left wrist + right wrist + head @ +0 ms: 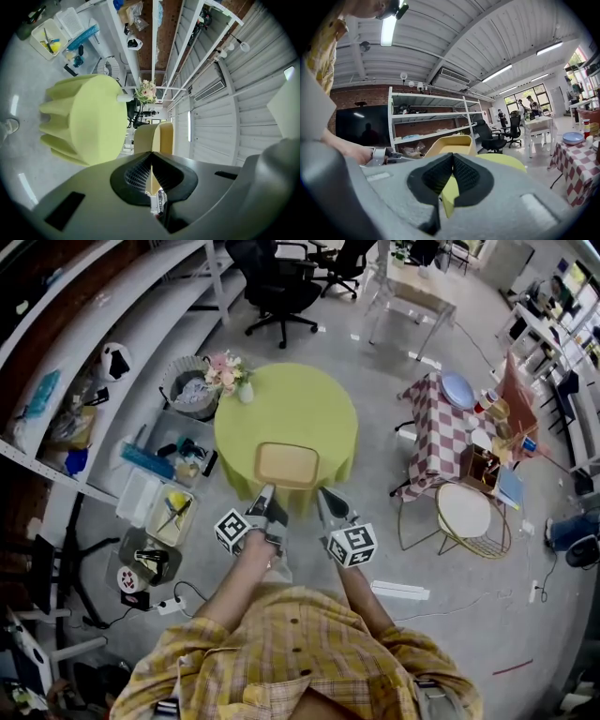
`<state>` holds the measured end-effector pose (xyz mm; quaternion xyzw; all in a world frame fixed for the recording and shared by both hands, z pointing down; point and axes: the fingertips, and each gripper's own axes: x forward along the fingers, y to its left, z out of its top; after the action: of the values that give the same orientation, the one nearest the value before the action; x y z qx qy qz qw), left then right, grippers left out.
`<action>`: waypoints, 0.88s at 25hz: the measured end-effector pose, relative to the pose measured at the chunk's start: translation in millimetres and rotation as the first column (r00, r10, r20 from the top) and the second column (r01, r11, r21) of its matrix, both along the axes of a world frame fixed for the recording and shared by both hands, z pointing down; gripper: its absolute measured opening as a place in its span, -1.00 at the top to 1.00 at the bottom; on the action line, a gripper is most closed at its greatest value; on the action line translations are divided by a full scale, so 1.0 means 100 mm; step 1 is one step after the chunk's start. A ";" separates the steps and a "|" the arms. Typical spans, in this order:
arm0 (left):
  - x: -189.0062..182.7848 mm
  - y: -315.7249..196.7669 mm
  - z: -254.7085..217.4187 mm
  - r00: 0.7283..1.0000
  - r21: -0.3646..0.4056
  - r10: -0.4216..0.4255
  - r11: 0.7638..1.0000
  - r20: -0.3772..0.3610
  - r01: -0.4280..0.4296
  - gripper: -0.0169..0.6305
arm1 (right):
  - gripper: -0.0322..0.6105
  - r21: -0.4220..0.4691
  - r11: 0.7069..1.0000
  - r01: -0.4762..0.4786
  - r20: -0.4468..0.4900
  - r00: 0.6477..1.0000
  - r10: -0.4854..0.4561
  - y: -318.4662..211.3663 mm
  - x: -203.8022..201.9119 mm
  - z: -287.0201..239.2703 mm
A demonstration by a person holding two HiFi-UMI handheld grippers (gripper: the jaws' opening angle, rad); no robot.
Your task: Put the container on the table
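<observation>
— What does the container look like?

— The container [287,465] is a shallow, pale yellow tray, rectangular with rounded corners. Its open side faces up.

— And where is it?

— It sits level over the near edge of the table [309,395], a round one draped in a lime-green cloth. The left gripper [265,493] and the right gripper [324,495] each pinch its near rim, side by side. I cannot tell whether its base touches the cloth.

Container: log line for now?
container: at near edge of table, contact unclear | left gripper: shut on rim | right gripper: shut on rim | released: no
</observation>
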<state>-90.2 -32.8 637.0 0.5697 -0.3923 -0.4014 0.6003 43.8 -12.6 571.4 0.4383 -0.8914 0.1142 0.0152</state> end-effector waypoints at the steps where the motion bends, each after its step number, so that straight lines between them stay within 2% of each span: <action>1: -0.02 -0.06 -0.01 1.000 0.000 0.003 1.000 -0.001 -0.003 0.90 | 0.90 0.002 1.000 -0.001 0.001 1.000 0.001 -0.06 -0.03 -0.01; 22: -0.52 -1.04 0.02 0.997 -0.010 0.080 0.997 -0.013 -0.081 0.90 | 0.90 0.001 0.997 -0.075 -0.032 0.997 0.075 -0.97 -0.54 -0.08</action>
<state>-141.8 -137.1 638.7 0.5793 -0.3672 -0.3786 0.6215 -10.3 -109.7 563.2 0.4732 -0.8740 0.1075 0.0252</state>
